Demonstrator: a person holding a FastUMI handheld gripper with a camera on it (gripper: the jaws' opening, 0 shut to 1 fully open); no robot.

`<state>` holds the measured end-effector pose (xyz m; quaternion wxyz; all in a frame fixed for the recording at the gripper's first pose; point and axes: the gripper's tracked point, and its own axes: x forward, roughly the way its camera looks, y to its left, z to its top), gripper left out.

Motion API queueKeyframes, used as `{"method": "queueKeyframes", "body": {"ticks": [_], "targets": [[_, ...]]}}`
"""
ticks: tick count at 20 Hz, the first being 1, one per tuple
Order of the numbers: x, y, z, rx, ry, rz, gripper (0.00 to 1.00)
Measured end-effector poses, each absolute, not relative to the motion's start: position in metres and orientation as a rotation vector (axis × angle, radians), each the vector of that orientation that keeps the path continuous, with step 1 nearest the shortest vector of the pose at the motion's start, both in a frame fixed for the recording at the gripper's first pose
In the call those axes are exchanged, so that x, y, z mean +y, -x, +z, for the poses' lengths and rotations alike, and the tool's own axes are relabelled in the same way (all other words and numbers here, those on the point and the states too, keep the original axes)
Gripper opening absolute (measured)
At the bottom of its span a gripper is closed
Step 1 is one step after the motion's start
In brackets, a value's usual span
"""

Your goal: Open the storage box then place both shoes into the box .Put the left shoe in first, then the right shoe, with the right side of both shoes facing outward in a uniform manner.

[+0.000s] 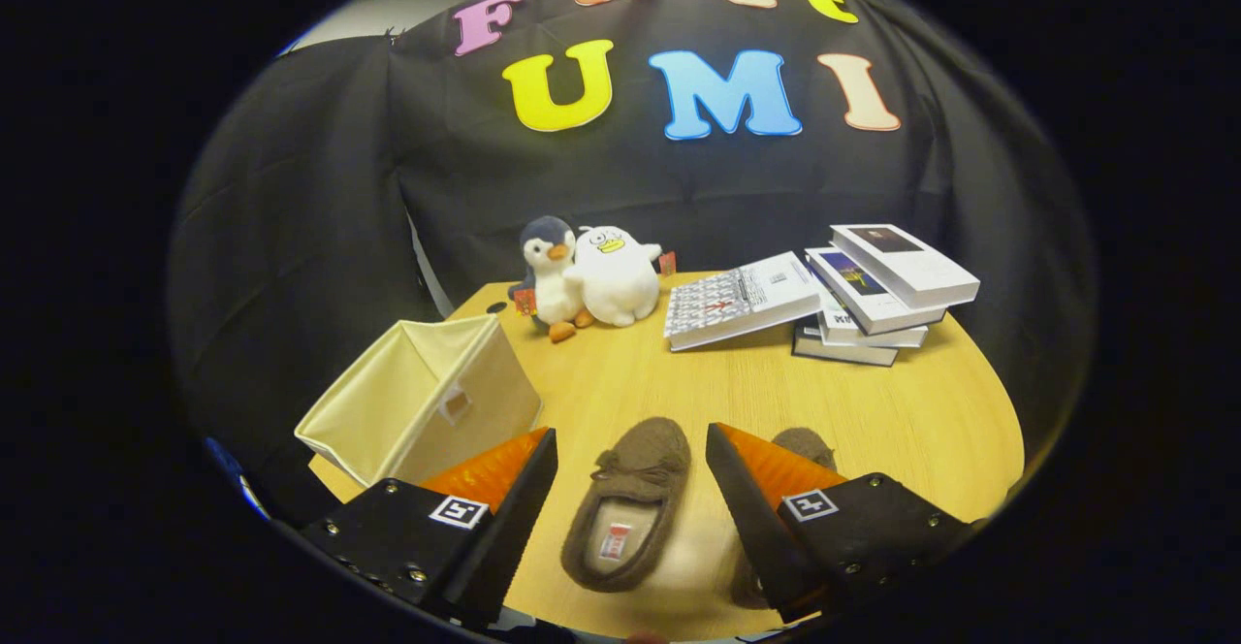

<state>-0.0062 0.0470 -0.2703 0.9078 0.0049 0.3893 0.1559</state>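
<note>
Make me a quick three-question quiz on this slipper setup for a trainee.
1. True or false: the gripper is shut on the left slipper.
2. The storage box lies: A) beyond the books, B) beside the gripper's left finger, C) between the plush toys.
3. What hides most of the right slipper?

Key: 1. False; the fingers are spread with the slipper between them. 2. B. 3. The gripper's right finger.

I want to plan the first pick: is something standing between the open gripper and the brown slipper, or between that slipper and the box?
Nothing visible blocks either path. The gripper is open, with the brown slipper lying between its fingers. Bare table separates the slipper from the cream storage box beyond the left finger.
</note>
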Motion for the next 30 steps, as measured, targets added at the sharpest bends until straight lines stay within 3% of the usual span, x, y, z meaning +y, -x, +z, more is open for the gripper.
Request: {"method": "queueKeyframes", "body": {"ticks": [13, 16, 18, 19, 21, 22, 24, 30], "targets": [[0.022, 0.036, -0.384, 1.085, 0.071, 0.281, 0.95], [0.026, 0.042, -0.395, 1.127, 0.084, 0.282, 0.89], [0.035, 0.044, -0.401, 1.142, 0.046, 0.288, 0.75], [0.04, 0.044, -0.402, 1.15, 0.027, 0.286, 0.53], [0.04, 0.045, -0.401, 1.154, 0.029, 0.256, 0.32], [0.036, 0.046, -0.399, 1.157, 0.045, 0.241, 0.32], [0.036, 0.045, -0.403, 1.173, -0.007, 0.153, 0.02], [0.056, 0.038, -0.369, 1.162, -0.159, 0.132, 0.02]]}}
